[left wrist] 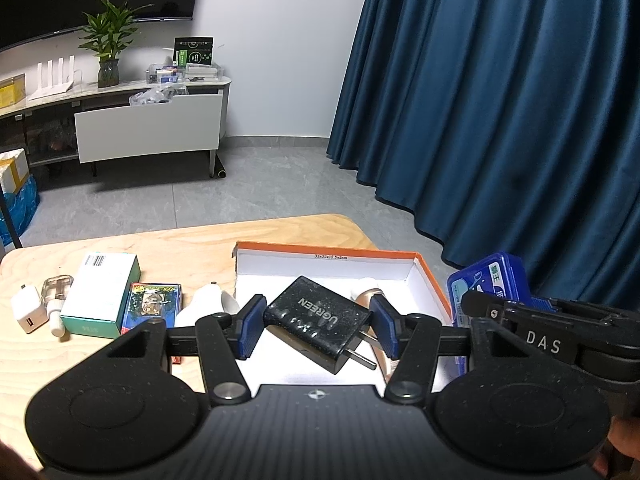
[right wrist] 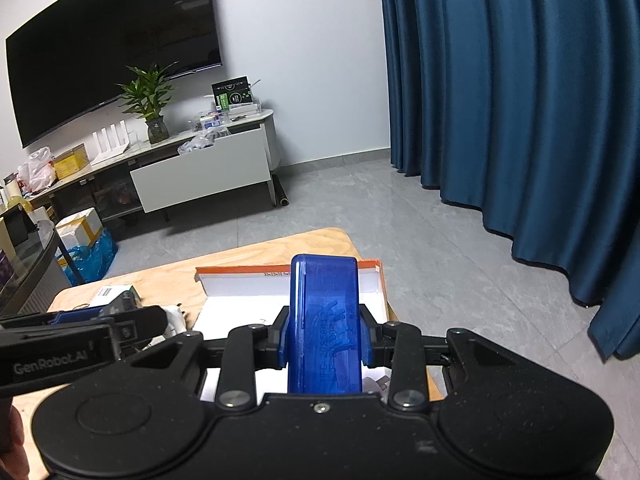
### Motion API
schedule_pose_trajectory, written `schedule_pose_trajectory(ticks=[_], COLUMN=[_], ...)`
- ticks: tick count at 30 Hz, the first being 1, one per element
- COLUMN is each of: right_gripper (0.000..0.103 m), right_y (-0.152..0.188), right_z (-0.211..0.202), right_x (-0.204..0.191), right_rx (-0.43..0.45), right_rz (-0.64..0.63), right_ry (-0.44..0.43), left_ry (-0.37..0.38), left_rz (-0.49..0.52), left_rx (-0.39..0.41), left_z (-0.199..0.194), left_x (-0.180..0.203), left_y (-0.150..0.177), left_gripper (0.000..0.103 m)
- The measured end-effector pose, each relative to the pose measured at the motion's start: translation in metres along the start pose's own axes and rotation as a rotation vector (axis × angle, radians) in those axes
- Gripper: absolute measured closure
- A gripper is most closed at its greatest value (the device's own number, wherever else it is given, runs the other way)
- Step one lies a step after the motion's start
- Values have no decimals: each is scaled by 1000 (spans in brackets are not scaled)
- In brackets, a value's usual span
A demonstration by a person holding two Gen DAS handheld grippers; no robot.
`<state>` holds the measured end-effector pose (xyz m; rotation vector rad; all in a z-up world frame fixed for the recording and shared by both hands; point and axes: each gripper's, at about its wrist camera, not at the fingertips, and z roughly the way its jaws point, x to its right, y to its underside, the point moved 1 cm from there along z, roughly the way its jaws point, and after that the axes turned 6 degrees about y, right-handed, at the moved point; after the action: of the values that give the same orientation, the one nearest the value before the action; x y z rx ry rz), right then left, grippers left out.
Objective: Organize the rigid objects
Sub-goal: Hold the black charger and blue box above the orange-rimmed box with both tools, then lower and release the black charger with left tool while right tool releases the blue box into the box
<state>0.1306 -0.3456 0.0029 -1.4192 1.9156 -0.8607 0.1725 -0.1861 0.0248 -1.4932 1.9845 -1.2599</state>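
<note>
My left tool [left wrist: 318, 326] grips the charger [left wrist: 316, 320] over the box [left wrist: 432, 276], prongs rightward; my right tool [right wrist: 325, 342] clamps the blue case [right wrist: 324, 320] upright beside it.

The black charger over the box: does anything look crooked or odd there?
Yes. The black charger sits skewed in the left tool, turned diagonally with its metal prongs pointing down toward the orange-rimmed box, not square to the blue pads.

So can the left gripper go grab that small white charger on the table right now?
Probably not yet: the left gripper is shut on the black charger over the orange box; the white charger lies unobstructed.
</note>
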Motion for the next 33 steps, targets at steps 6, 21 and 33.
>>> schedule_pose_trajectory(ticks=[6,21,33], right_gripper=[64,64,63], right_y=[1,-7,-24], right_z=[7,44,82], right_x=[-1,-6,-15], right_rx=[-18,-61,-77], right_rz=[-5,-68,-116], right_ry=[12,45,50], left_ry=[4,17,29], left_rz=[-3,0,11], left_rx=[-11,-48,-82], left_z=[3,20,49], left_x=[-2,-7,-12], left_y=[2,3,6], left_gripper=[46,46,46])
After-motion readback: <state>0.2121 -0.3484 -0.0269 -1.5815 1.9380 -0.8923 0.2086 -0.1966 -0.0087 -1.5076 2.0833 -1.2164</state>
